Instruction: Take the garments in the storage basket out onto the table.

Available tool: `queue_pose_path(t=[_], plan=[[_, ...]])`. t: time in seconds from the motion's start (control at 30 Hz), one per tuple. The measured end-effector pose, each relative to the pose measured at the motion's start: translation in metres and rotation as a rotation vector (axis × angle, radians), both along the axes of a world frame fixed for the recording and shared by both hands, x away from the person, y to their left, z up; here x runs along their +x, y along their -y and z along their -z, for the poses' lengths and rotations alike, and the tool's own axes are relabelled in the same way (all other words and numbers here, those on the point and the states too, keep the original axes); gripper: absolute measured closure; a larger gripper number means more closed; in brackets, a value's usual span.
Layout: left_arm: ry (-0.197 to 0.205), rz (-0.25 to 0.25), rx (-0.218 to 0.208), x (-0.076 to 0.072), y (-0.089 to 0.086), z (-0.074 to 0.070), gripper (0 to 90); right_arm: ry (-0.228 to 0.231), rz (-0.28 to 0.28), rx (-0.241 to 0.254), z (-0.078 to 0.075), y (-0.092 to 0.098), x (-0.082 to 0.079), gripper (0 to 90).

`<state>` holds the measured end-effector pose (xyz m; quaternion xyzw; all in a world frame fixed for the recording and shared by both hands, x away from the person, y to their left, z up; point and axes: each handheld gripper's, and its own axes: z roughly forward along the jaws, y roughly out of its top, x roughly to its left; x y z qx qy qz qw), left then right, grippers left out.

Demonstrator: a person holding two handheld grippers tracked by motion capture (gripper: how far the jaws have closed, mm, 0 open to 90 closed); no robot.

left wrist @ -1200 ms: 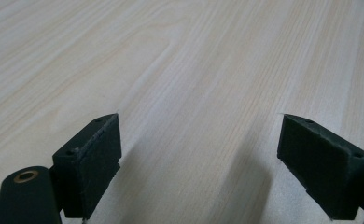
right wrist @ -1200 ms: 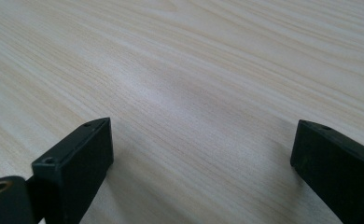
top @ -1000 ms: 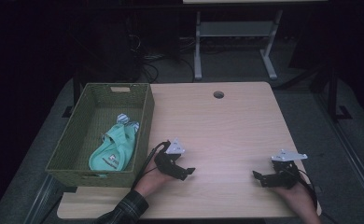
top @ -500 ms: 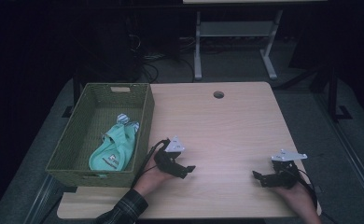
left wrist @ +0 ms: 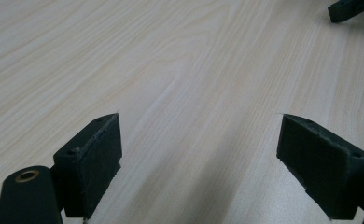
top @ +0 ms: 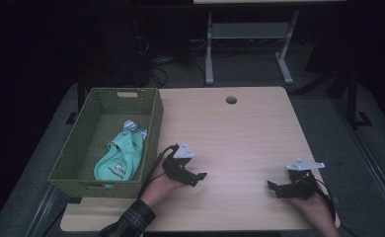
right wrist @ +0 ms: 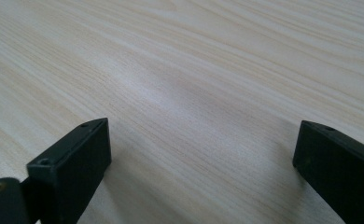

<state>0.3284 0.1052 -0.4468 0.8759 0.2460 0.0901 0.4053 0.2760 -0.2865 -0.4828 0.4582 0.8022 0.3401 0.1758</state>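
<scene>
With both the left gripper point(top: 196, 176) and the right gripper point(top: 275, 187) resting wide open on the table point(top: 240, 128), the person should reach left to the green cloth point(top: 121, 157) lying inside the basket point(top: 153, 123) and grasp a thick fold.

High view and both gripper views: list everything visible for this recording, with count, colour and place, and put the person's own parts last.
Woven rectangular basket: one, olive green, at the left edge of the table.
Mint-green cloth garment: one, with grey-and-white striped parts at its far end, lying inside the basket.
Light wooden table: one, pale wood grain, with a round cable hole near its far edge.
White metal stand: one, on the dark floor beyond the table.
Left gripper: one, black, jaws open, low over the table right of the basket.
Right gripper: one, black, jaws open, near the table's right front.
Plaid sleeve: one, dark, bottom edge.
</scene>
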Motion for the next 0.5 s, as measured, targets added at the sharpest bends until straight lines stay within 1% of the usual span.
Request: queue_pose_path(t=[0.03, 0.2, 0.23, 0.4, 0.5], plan=[[0.001, 0.004, 0.008, 0.0008, -0.0009, -0.0012, 13.2, -0.001, 0.001, -0.001, 0.0001, 0.0, 0.0001, 3.1], [0.003, -0.003, -0.002, 0.0007, -0.0009, -0.004, 13.2, -0.004, 0.004, -0.002, 0.0, 0.0001, 0.0003, 2.7], [0.001, 0.001, 0.006, 0.0007, -0.001, -0.0057, 13.2, -0.004, 0.004, -0.002, 0.0, 0.0001, 0.0003, 2.7], [0.004, -0.001, 0.002, -0.0001, -0.0003, -0.0088, 13.2, -0.004, 0.004, -0.002, 0.0, 0.0001, 0.0003, 2.7], [0.002, 0.0, 0.007, 0.0004, -0.0008, -0.0102, 13.3, -0.004, 0.004, -0.002, 0.0, 0.0001, 0.0003, 2.7]])
